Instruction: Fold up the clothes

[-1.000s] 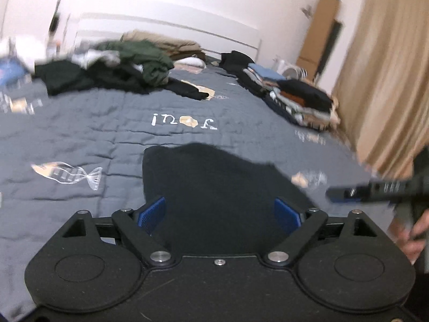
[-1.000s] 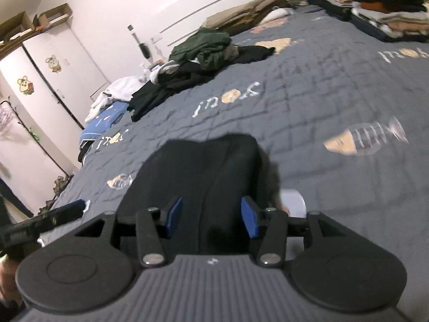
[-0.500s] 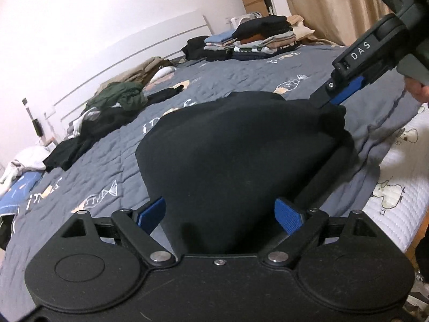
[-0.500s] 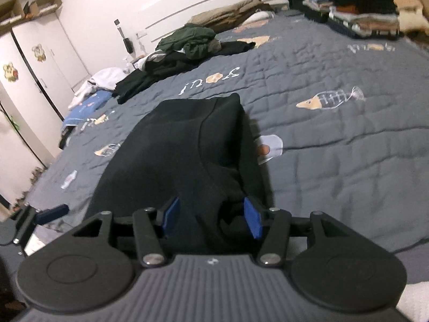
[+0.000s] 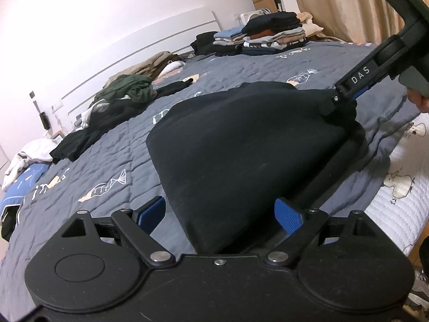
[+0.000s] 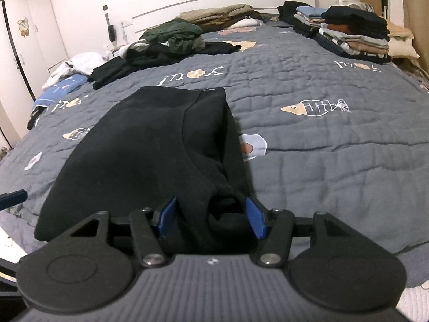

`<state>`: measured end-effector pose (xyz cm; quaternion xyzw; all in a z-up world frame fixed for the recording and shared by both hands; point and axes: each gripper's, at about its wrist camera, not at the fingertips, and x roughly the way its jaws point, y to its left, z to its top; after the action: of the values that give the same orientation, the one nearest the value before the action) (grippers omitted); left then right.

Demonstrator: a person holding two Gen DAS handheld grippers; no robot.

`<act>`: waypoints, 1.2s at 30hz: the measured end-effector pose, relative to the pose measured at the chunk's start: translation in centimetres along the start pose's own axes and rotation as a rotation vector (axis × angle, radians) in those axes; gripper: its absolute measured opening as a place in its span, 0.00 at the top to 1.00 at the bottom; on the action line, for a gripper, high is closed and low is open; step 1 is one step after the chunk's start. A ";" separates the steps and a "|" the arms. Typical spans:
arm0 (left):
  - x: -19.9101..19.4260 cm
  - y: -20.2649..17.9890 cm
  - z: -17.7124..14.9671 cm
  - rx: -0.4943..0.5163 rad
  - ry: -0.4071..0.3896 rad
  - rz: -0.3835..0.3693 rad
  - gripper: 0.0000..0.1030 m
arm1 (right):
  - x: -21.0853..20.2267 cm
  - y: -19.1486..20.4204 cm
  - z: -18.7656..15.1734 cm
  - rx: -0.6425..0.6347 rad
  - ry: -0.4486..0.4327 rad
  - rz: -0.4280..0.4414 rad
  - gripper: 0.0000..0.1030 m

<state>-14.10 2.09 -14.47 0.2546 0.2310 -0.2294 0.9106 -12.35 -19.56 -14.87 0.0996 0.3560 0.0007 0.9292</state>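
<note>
A folded black garment (image 5: 241,139) lies on the grey quilted bed (image 5: 112,161). In the left wrist view my left gripper (image 5: 219,212) is open, its blue fingers wide apart around the garment's near edge. My right gripper (image 5: 340,102) comes in from the upper right and bites the garment's far corner. In the right wrist view the black garment (image 6: 150,145) stretches away from my right gripper (image 6: 211,217), whose blue pads press a thick bunch of the cloth. A blue fingertip of the left gripper (image 6: 13,197) shows at the left edge.
A stack of folded clothes (image 6: 354,35) sits at the bed's far right corner. A loose heap of green, black and white clothes (image 6: 171,40) lies along the headboard side. A white duck-print cover (image 5: 402,182) marks the bed's near edge. A hand (image 5: 418,102) holds the right gripper.
Both grippers have moved in on the garment. The left view has swung right and dropped low to its edge. The right gripper now sits on the far corner with cloth bunched between its pads.
</note>
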 end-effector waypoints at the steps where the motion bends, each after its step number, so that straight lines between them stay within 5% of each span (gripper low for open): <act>1: 0.0 0.0 0.0 0.001 0.000 0.000 0.15 | 0.1 0.0 0.0 -0.001 0.000 -0.004 0.44; 11: -0.5 -0.5 -0.3 0.048 -0.021 -0.015 0.19 | 0.3 0.0 -0.4 0.001 -0.008 -0.003 0.45; 13: -0.6 -0.8 -0.4 0.075 -0.024 -0.014 0.41 | 0.4 -0.2 -0.4 0.014 -0.007 0.009 0.53; 17: -0.7 -1.4 -0.7 0.127 -0.030 -0.013 0.42 | 0.3 -1.0 -0.4 0.106 0.006 0.073 0.73; 26: 0.3 -3.6 -1.8 0.332 -0.037 0.064 0.35 | -2.1 -6.3 -0.1 0.602 0.036 0.508 0.79; 33: 2.9 -4.0 -2.3 0.433 0.001 0.137 0.38 | 1.4 -8.4 -1.8 0.691 0.164 0.409 0.79; 36: 2.5 -3.0 -2.0 0.404 -0.001 0.104 0.74 | 0.9 -8.3 -1.5 0.686 0.141 0.442 0.79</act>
<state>-14.37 0.20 -18.42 0.4436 0.1662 -0.2238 0.8518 -13.26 -27.37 -18.06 0.4771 0.3684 0.0884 0.7930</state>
